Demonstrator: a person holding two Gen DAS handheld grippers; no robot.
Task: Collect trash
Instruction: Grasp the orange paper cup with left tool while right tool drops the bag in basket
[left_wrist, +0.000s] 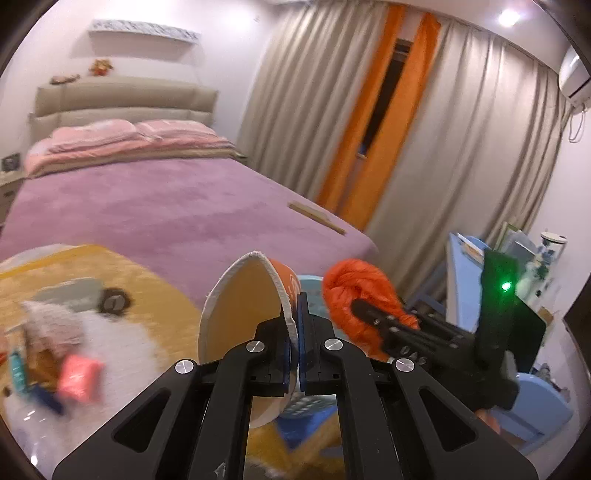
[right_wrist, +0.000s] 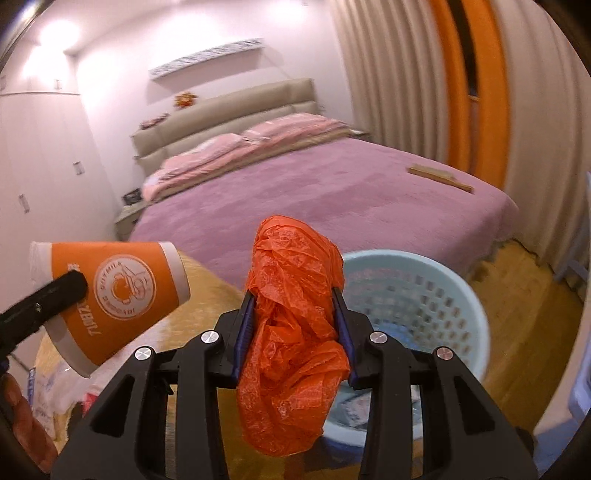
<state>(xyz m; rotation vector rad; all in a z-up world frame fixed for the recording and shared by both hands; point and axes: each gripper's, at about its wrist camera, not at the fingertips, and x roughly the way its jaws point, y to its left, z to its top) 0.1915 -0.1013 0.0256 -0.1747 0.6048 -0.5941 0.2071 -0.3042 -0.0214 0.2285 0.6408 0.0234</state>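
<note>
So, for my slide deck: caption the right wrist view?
Right gripper clamps crumpled orange plastic bag above pale blue perforated basket.

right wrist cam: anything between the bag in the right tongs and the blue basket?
Nothing. In the right wrist view the orange plastic bag overlaps the basket rim directly; no object shows between them.

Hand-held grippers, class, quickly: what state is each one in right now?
Left hand-held gripper: shut on the rim of the orange paper cup.
Right hand-held gripper: shut on the crumpled orange plastic bag.
</note>
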